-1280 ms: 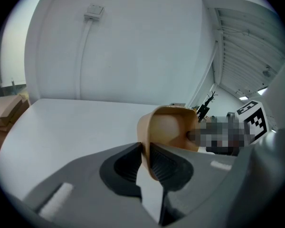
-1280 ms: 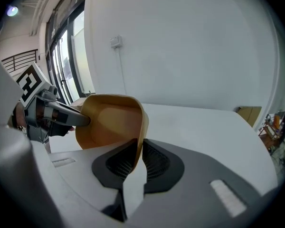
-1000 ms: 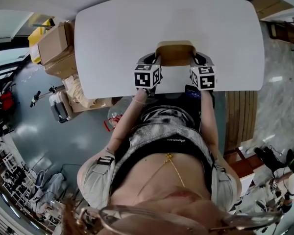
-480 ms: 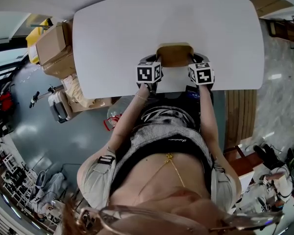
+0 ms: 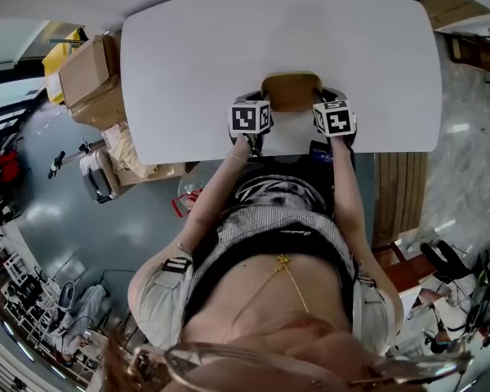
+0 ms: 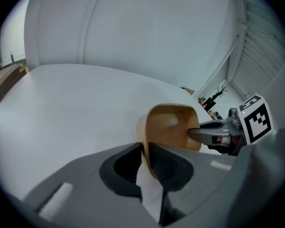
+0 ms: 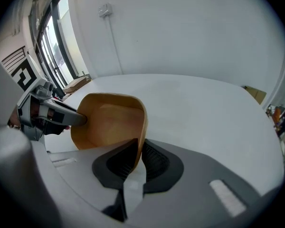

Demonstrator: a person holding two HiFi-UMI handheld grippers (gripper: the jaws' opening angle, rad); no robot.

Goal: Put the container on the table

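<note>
Both marker cubes now lie slightly farther up the head view and closer together than a second ago, which fits the two claws having carried their load downward toward the table.

The container [image 5: 291,88], a tan, round-cornered open tub that looks empty, sits over the near middle of the white table [image 5: 188,47], close to its near edge. No view shows for certain whether its base already touches the surface or hangs just above it.

The left claw [image 6: 145,161] is closed on the container's left wall, one jaw inside and one outside the rim. The right claw [image 7: 137,161] clamps the right wall in the same way. Each gripper view shows the other claw pinching the opposite side.

Handling, as a judgement: the tub appears light, thin-walled and stiff, so it should keep its shape under a pinch. Its smooth wall could slide between the ribbed pads if tilted. The present holds, low on two opposite rims, are the sensible places, since they keep the tub level. Each claw should let go only once the base rests flat.

Left of the table, on the floor, stand cardboard boxes [image 5: 94,76].
</note>
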